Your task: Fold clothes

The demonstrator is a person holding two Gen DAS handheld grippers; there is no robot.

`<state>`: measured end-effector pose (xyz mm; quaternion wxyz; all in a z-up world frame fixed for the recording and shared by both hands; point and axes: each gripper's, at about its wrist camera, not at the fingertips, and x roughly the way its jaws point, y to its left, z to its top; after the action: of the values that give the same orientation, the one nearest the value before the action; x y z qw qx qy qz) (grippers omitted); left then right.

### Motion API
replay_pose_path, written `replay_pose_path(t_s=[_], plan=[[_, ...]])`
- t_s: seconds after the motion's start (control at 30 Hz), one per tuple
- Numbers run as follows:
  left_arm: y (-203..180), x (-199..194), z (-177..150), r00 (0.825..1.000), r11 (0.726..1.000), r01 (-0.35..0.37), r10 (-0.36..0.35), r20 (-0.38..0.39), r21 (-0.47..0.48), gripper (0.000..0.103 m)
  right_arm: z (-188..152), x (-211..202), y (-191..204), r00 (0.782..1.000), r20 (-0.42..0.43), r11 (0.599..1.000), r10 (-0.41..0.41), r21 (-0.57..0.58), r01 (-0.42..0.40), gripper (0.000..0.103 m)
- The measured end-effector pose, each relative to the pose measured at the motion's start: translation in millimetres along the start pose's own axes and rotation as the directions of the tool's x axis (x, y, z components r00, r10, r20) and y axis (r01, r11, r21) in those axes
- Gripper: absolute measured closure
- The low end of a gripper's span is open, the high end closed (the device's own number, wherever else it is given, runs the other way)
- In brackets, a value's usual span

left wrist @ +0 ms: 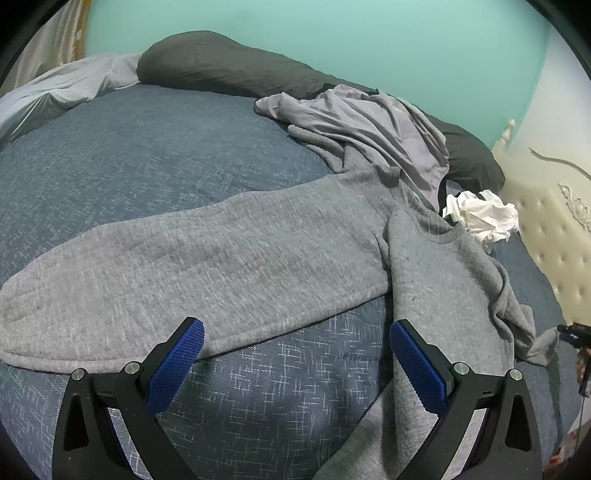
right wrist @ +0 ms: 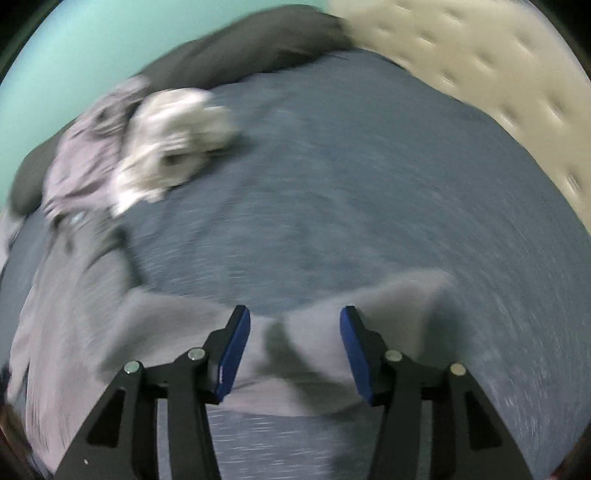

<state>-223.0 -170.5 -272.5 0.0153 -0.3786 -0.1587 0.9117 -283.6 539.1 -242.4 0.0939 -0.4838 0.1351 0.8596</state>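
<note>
At the far left of the left wrist view a pale grey sheet bunches against the edge of the bed, and beside it a dark grey pillow lies along the turquoise wall. The blue patterned bedspread fills the foreground, and across it lies the grey sweatshirt, one long sleeve stretched out flat toward the left, its body crumpled and running down the right side. The left gripper hangs just above the bedspread with its blue pads spread wide and nothing between them; the left pad sits right at the hem of the sleeve, the right pad just beside the sweatshirt's body. Further back, a lilac-grey garment is heaped partly on the sweatshirt's collar and against the pillow, and to its right a crumpled white cloth rests near a cream tufted headboard. At the right edge the right gripper shows small and dark, just beside the sweatshirt's far cuff. The right wrist view is heavily smeared by motion: the lilac-grey garment and white cloth sit at upper left, the sweatshirt runs down the left, and a sleeve end lies beneath the right gripper, whose pads stand about half apart, not pressing on the fabric. The headboard curves along the upper right.
</note>
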Motion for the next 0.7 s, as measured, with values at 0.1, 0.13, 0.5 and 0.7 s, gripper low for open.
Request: replay_pose_path(t_s=[0.1,0.13,0.5,0.7], plan=[[-1,1,-1,1.000,1.000,-0.002,0.002,-0.004,0.003,0.000,-6,7,-27,1.000,-0.025,0.994,0.004,0.108,-0.001,0.048],[-1,2,-1,1.000,1.000,-0.003,0.003,-0.005,0.003,0.000,-9,9,-35,0.999,-0.033,0.990,0.008,0.142,-0.003,0.048],[-1,2,-1,1.000,1.000,-0.005,0.005,-0.007,0.007,0.000,-14,21,-53,0.996,-0.050,0.951,0.070,0.306,-0.052,0.068],[0,3,-1,1.000,1.000,-0.004,0.004,-0.007,0.005,0.000,-14,21,-46,0.998,-0.046,0.966,0.050,0.257,-0.036,0.089]])
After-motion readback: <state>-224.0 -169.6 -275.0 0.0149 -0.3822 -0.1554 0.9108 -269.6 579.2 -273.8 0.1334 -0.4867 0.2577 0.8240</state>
